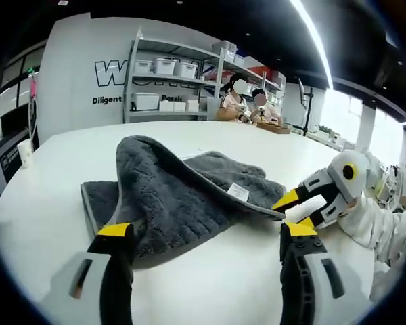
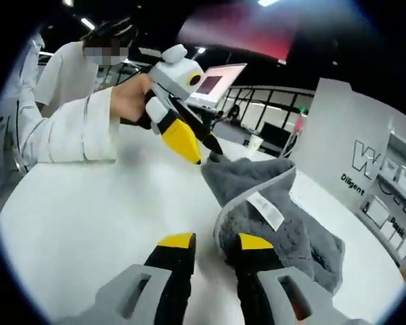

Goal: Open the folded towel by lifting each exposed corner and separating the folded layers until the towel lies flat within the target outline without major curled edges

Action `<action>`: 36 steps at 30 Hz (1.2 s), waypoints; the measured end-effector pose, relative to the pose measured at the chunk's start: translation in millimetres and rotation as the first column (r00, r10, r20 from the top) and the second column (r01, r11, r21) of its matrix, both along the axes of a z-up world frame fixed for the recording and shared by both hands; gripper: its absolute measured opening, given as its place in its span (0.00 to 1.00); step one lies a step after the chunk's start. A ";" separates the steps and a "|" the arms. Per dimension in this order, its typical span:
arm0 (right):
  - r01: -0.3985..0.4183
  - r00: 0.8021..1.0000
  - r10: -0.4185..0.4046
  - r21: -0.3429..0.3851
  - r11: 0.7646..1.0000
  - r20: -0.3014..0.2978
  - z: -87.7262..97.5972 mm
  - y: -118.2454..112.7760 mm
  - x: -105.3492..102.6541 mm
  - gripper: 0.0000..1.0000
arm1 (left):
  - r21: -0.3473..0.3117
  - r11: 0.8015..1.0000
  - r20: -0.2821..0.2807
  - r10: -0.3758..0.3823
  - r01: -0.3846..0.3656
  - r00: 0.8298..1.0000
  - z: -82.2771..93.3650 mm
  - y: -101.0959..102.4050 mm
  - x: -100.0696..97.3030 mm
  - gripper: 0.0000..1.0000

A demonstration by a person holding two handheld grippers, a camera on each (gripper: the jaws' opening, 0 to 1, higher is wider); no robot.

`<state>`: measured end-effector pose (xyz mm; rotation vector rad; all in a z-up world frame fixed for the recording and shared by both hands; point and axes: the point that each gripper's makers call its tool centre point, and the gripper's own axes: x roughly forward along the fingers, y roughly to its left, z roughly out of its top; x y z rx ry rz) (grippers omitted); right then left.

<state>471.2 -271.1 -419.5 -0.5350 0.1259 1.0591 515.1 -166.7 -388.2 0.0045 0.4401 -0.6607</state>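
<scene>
The grey towel (image 1: 183, 200) lies on the white tabletop (image 1: 210, 284), well short of flat: at its left a single layer rests on the surface, and over it a thick fold humps up and drapes toward the right, so at least two layers are stacked. No target outline can be made out. The left hand-held gripper (image 1: 206, 233) hovers at the near edge of the fold with its jaws wide apart, holding nothing. Further right, a white care label (image 1: 238, 191) marks the hemmed edge that runs out to a corner, and the right hand-held gripper (image 1: 292, 207) meets that corner; in the right gripper view its own jaws (image 2: 206, 242) stand slightly parted beside the labelled hem, so whether they grip cloth I cannot tell. By my reading the unfolding has only begun: the layers are to be separated, the corners drawn out, the edges smoothed
</scene>
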 end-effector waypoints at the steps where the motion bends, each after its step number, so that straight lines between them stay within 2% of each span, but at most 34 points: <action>1: 0.015 1.000 -0.015 0.000 1.000 0.008 1.3 -1.9 2.3 0.30 | 0.000 1.000 0.000 0.000 0.000 1.000 0.1 0.0 0.2 0.88; 3: 0.036 0.999 -0.036 0.014 0.999 0.012 4.8 -4.5 5.2 0.37 | 0.000 1.000 0.000 0.000 0.000 1.000 0.2 -0.1 0.3 0.88; 7: 0.084 0.996 -0.084 0.071 0.994 0.007 15.2 -10.3 12.3 0.60 | 0.002 1.000 0.001 -0.002 0.002 1.000 0.5 -0.5 0.2 0.88; 11: 0.125 0.992 -0.124 0.134 0.983 -0.015 25.3 -18.2 18.0 0.70 | 0.002 1.000 0.000 -0.002 0.002 1.000 0.3 -0.6 0.0 0.88; 13: 0.164 0.986 -0.161 0.167 0.972 -0.034 29.5 -24.7 23.2 0.82 | 0.003 1.000 0.001 -0.002 0.002 1.000 0.5 -0.6 0.1 0.88; 15: 0.194 0.981 -0.190 0.169 0.966 -0.042 29.7 -30.4 27.5 0.90 | 0.002 1.000 0.001 -0.002 0.002 1.000 0.6 -0.7 0.0 0.88; 18: 0.220 0.976 -0.216 0.166 0.961 -0.040 30.6 -38.4 31.5 0.91 | 0.003 1.000 0.002 -0.002 0.002 1.000 1.1 -0.8 0.3 0.88; 20: 0.245 0.969 -0.238 0.169 0.955 -0.060 30.4 -44.2 34.4 0.92 | -0.004 1.000 0.009 -0.003 0.003 1.000 3.2 -1.8 1.2 0.89; 23: 0.263 0.964 -0.253 0.189 0.946 -0.079 32.5 -49.1 35.0 0.99 | -0.020 1.000 0.017 -0.010 0.011 1.000 6.1 -4.3 1.2 0.89; 25: 0.262 0.964 -0.248 0.212 0.941 -0.093 35.1 -49.9 33.4 0.99 | -0.018 1.000 0.018 -0.009 0.010 1.000 6.1 -4.2 1.5 0.89; 28: 0.277 0.959 -0.257 0.206 0.939 -0.120 32.3 -56.8 33.9 0.99 | -0.022 1.000 0.020 -0.005 0.006 1.000 6.7 -3.7 2.0 0.89; 33: 0.298 0.952 -0.278 0.183 0.937 -0.124 28.6 -66.4 37.5 0.99 | -0.093 0.996 0.043 0.017 -0.013 0.999 17.0 -4.7 5.3 0.87; 36: 0.297 0.953 -0.279 0.179 0.938 -0.121 28.9 -67.4 36.5 0.99 | -0.099 0.995 0.034 0.016 -0.012 0.999 15.3 -3.3 5.7 0.86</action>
